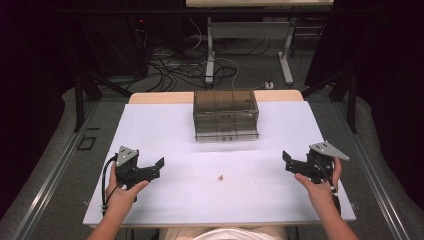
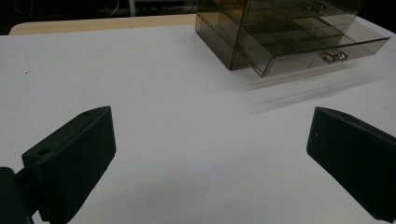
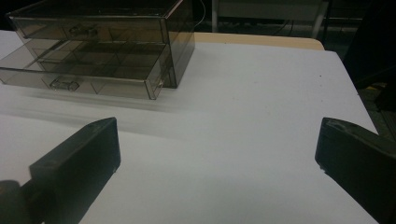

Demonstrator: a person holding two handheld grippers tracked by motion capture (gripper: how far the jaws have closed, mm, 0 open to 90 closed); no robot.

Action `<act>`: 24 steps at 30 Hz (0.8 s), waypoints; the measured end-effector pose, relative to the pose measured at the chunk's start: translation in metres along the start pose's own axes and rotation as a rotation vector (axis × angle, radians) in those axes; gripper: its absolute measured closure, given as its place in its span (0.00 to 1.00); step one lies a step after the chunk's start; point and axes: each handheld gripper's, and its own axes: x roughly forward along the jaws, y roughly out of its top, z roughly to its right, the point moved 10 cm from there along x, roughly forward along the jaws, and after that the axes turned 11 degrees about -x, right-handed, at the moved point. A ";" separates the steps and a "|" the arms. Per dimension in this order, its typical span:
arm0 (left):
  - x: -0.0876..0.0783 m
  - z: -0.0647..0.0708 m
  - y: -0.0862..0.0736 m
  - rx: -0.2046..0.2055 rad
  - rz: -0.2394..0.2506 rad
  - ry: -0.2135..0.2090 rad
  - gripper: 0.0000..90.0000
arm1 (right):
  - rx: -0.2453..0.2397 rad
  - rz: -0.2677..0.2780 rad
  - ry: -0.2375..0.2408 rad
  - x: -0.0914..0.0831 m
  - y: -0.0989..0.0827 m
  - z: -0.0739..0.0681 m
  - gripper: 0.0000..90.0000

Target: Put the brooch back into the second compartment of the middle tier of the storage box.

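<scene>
The smoke-tinted clear plastic drawer cabinet (image 1: 226, 114) stands at the far middle of the white table top (image 1: 165, 130), its fronts facing the person. In both gripper views its bottom drawer (image 2: 312, 51) stands pulled out past the ones above, with a small clear handle (image 2: 335, 56) on its front. It looks light, rigid and smooth-walled, likely to slide on the table if pushed or tugged from one side, and thin plastic of this kind may crack under a hard squeeze. The safest hold is probably that small handle for working the drawer, or the two side walls for shifting the whole cabinet (the glossy faces offer little friction). Nearer the person, well apart from the cabinet, a tiny pale object (image 1: 220, 176) lies on the table; what it is I cannot tell. The left gripper (image 1: 159, 165) and the right gripper (image 1: 286, 159) hover over the near corners, each with jaws spread wide and nothing between them.
</scene>
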 end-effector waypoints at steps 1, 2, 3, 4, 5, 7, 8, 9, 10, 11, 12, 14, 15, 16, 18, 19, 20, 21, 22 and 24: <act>0.000 0.001 0.000 -0.002 -0.002 -0.003 0.02 | 0.000 0.000 0.000 0.000 0.000 0.000 0.00; 0.000 0.001 -0.001 0.000 -0.005 -0.001 0.02 | 0.001 0.006 0.000 0.001 0.001 -0.002 0.00; 0.000 0.001 -0.001 0.003 -0.007 0.001 0.02 | 0.001 0.006 0.000 0.001 0.001 -0.002 0.00; 0.000 0.001 -0.001 0.006 -0.010 0.003 0.02 | 0.001 -0.008 0.006 0.001 0.000 -0.005 0.00; -0.001 0.002 -0.001 0.004 -0.009 -0.001 0.02 | -0.004 -0.003 0.006 0.002 0.000 -0.005 0.00; -0.001 0.002 -0.001 0.002 -0.010 -0.001 0.02 | 0.003 -0.010 0.011 0.002 -0.001 -0.006 0.00; -0.001 0.002 -0.002 -0.002 -0.013 -0.002 0.02 | 0.008 -0.011 0.021 0.002 -0.002 -0.007 0.00; -0.001 0.002 -0.002 -0.002 -0.013 -0.002 0.02 | 0.005 -0.013 0.024 0.003 -0.002 -0.007 0.00; -0.001 0.002 -0.002 -0.003 -0.015 -0.001 0.02 | 0.011 -0.021 0.029 0.002 -0.003 -0.008 0.00; -0.002 0.003 -0.001 -0.006 -0.012 -0.002 0.02 | 0.015 -0.016 0.033 0.003 -0.003 -0.008 0.00; -0.002 0.003 -0.001 -0.006 -0.012 -0.002 0.02 | 0.022 -0.018 0.035 0.002 -0.002 -0.009 0.00; -0.002 0.003 -0.001 -0.002 -0.012 0.001 0.02 | 0.023 -0.018 0.040 0.002 -0.002 -0.010 0.00; -0.002 0.003 -0.001 -0.004 -0.011 -0.001 0.02 | 0.021 -0.021 0.045 0.002 -0.001 -0.010 0.00; -0.003 0.004 -0.002 -0.006 -0.011 0.000 0.02 | 0.027 -0.020 0.053 0.002 0.000 -0.012 0.00; -0.003 0.004 -0.002 -0.006 -0.008 -0.002 0.02 | 0.035 -0.021 0.060 0.002 0.001 -0.014 0.01; -0.003 0.004 -0.002 -0.005 -0.007 -0.002 0.02 | 0.044 -0.029 0.068 0.002 0.001 -0.016 0.01; -0.003 0.004 -0.002 -0.005 -0.007 -0.002 0.02 | 0.034 -0.031 0.074 0.002 0.001 -0.017 0.02; -0.004 0.004 -0.002 -0.002 -0.008 -0.002 0.02 | 0.034 -0.031 0.074 0.002 0.001 -0.017 0.02; -0.004 0.003 -0.002 0.006 -0.008 0.001 0.02 | 0.033 -0.035 0.077 0.001 0.002 -0.019 0.03; -0.004 0.003 -0.001 0.007 -0.007 0.001 0.02 | 0.042 -0.040 0.079 0.001 0.003 -0.021 0.05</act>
